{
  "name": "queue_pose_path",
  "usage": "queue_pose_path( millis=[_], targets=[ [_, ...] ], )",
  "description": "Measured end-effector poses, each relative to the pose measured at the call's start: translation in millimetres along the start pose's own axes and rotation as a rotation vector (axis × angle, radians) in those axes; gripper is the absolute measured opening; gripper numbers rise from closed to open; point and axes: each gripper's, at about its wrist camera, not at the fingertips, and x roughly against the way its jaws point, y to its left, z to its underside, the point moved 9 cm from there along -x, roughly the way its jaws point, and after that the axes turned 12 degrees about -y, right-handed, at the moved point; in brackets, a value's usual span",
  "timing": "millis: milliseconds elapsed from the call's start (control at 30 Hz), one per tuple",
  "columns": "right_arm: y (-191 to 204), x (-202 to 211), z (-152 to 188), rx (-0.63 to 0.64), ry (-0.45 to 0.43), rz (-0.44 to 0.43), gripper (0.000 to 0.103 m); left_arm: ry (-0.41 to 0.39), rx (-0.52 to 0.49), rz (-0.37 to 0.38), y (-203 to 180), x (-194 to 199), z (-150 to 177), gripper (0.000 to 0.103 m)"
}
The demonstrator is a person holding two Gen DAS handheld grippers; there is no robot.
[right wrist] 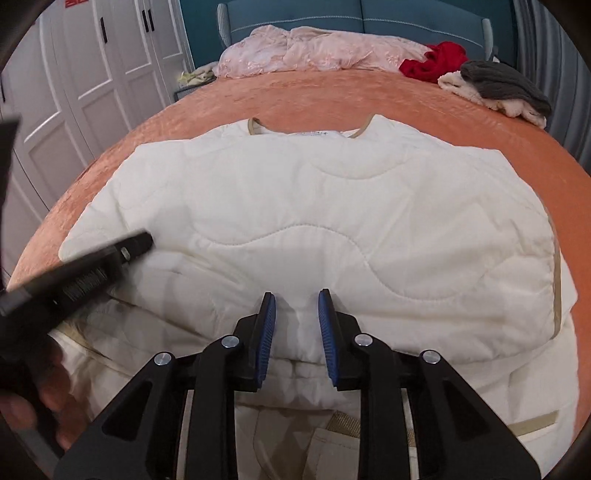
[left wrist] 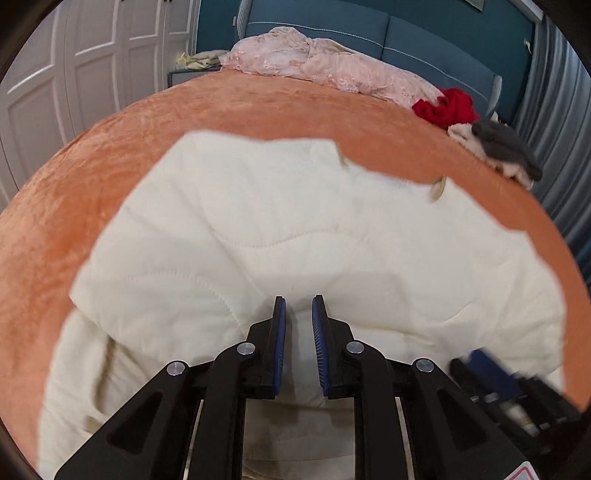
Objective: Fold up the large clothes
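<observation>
A cream quilted jacket (left wrist: 280,221) lies spread on the orange bedspread (left wrist: 92,177), its beige-trimmed collar (right wrist: 310,127) at the far side. A folded layer lies across its near part. My left gripper (left wrist: 298,301) hovers over the jacket's near fold, its blue pads a narrow gap apart with nothing pinched between them. My right gripper (right wrist: 297,295) stands over the same fold, slightly open, with only cloth behind the gap. In the right wrist view the left gripper (right wrist: 140,242) shows blurred at the left, held by a hand (right wrist: 48,387). The right gripper (left wrist: 480,363) shows blurred at the lower right of the left wrist view.
At the head of the bed lie a pink lacy cover (right wrist: 314,51), a red garment (right wrist: 432,61) and a grey and cream pile (right wrist: 502,88). A teal headboard (right wrist: 406,18) stands behind. White wardrobe doors (right wrist: 92,74) line the left side.
</observation>
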Motion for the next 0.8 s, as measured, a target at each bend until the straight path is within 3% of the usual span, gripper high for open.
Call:
queue_pose_path(
  millis=[133, 333, 700, 800],
  targets=[
    [0.8, -2.6, 2.9, -0.007, -0.018, 0.003, 0.023, -0.018, 0.012, 0.007, 3.8, -1.8, 7.2, 0.017],
    [2.9, -5.4, 4.8, 0.017, -0.04, 0.027, 0.023, -0.051, -0.05, -0.038, -1.4, -4.7, 12.2, 0.017],
    [2.8, -4.1, 4.2, -0.002, -0.04, 0.012, 0.023, -0.054, -0.044, -0.032, 0.8, -3.8, 12.9, 0.017],
    [1.7, 5.9, -5.1, -0.052, -0.006, -0.063, 0.037, -0.017, -0.002, 0.016, 6.0, 8.7, 5.4, 0.017]
  ],
)
